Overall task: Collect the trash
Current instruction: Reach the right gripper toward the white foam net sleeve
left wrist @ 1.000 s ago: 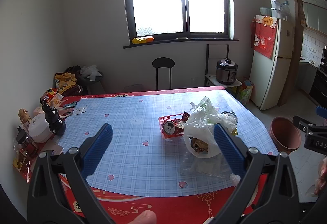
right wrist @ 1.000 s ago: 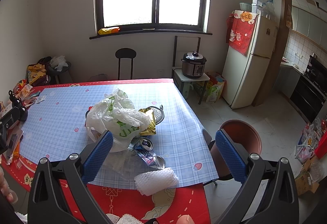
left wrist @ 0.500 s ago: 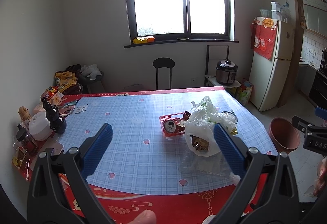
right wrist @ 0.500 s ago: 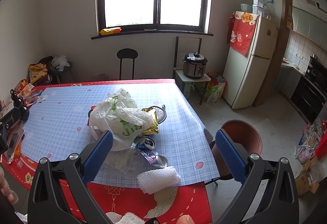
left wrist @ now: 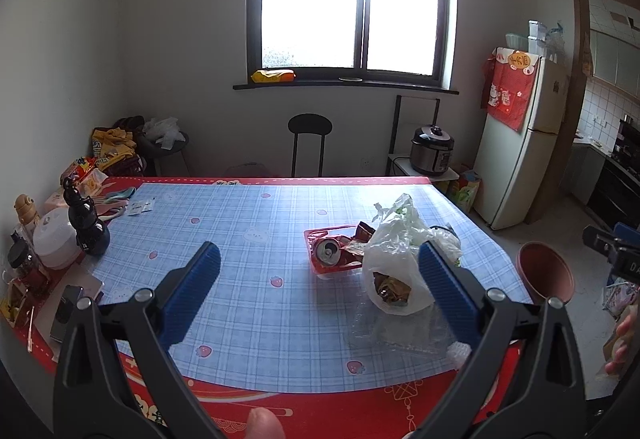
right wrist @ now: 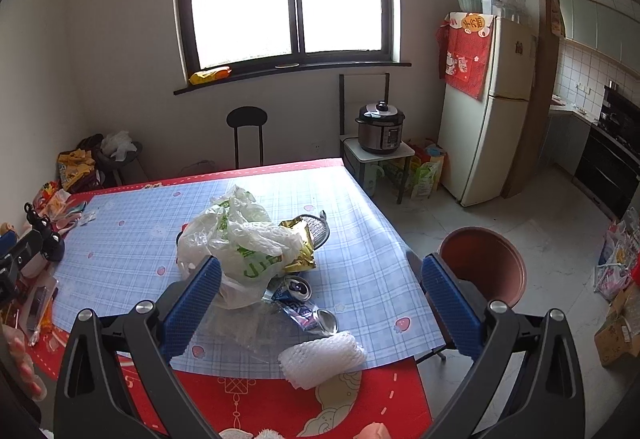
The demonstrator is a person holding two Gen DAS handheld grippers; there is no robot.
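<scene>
Both grippers, the left gripper (left wrist: 318, 259) and the right gripper (right wrist: 320, 273), hang above the near edge of the table (left wrist: 240, 303) with their blue pads spread wide apart, holding nothing. The trash lies in one heap on the checked cloth: one white plastic bag (right wrist: 236, 243), one red tray (left wrist: 320, 271) holding one crushed can (left wrist: 329, 250), two more cans (right wrist: 308, 303) beside the bag, one gold wrapper (right wrist: 300, 243) and one white foam net (right wrist: 320, 357) at the table's edge. One brown bin (right wrist: 484, 263) stands on the floor just past the table's right side.
</scene>
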